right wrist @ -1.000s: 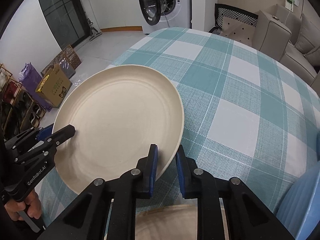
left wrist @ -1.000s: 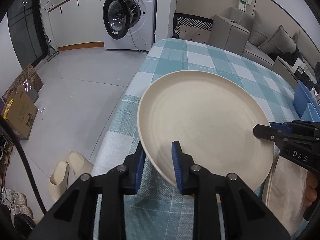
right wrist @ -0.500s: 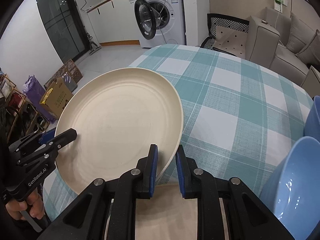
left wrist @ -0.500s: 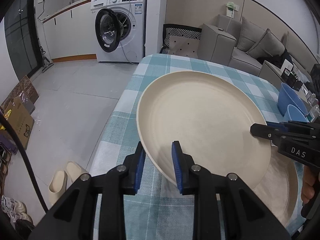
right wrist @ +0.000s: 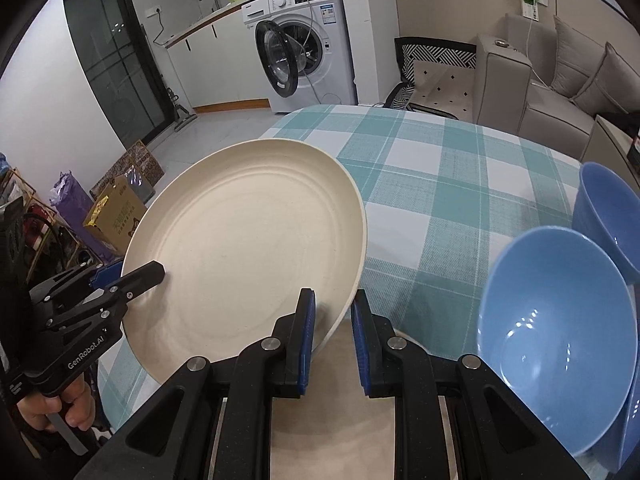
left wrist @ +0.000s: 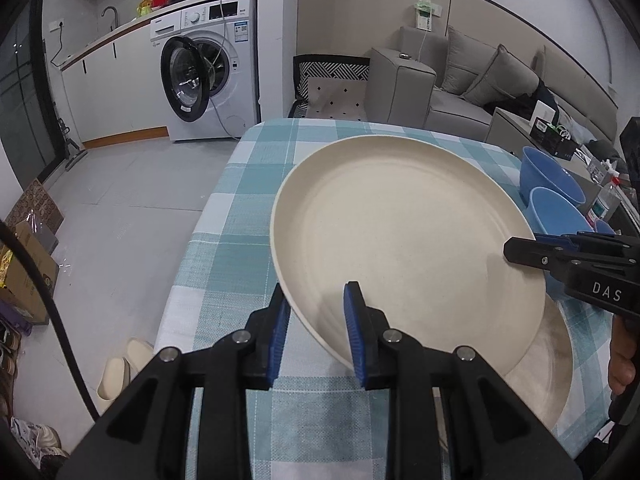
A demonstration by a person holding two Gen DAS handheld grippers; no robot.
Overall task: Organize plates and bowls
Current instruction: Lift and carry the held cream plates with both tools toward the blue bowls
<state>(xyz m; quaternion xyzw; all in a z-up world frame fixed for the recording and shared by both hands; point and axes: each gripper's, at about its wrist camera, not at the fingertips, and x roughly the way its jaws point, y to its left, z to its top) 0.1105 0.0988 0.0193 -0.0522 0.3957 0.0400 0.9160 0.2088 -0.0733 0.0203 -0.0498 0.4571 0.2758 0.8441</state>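
Note:
A large cream plate (left wrist: 400, 240) (right wrist: 248, 240) hangs tilted above the teal checked table (left wrist: 248, 200) (right wrist: 440, 168). My left gripper (left wrist: 316, 304) (right wrist: 140, 274) is shut on its near left rim. My right gripper (right wrist: 332, 304) (left wrist: 520, 246) is shut on the opposite rim. A second cream plate (left wrist: 548, 364) (right wrist: 332, 420) lies flat on the cloth under the raised one, mostly hidden. Two blue bowls (left wrist: 548, 176) (left wrist: 556, 212) stand at the table's right side. In the right wrist view the nearer bowl (right wrist: 560, 320) is close beside my right gripper and the farther bowl (right wrist: 608, 208) behind it.
Beyond the table stands a washing machine (left wrist: 208, 76) with its door open. A grey sofa (left wrist: 480, 84) is at the back right. Slippers (left wrist: 116, 368) lie on the floor by the table's left edge, and cardboard boxes (right wrist: 116, 208) stand further left.
Both grippers have risen with the cream plate held between them and drawn back. The lower plate and the blue bowls have come into view.

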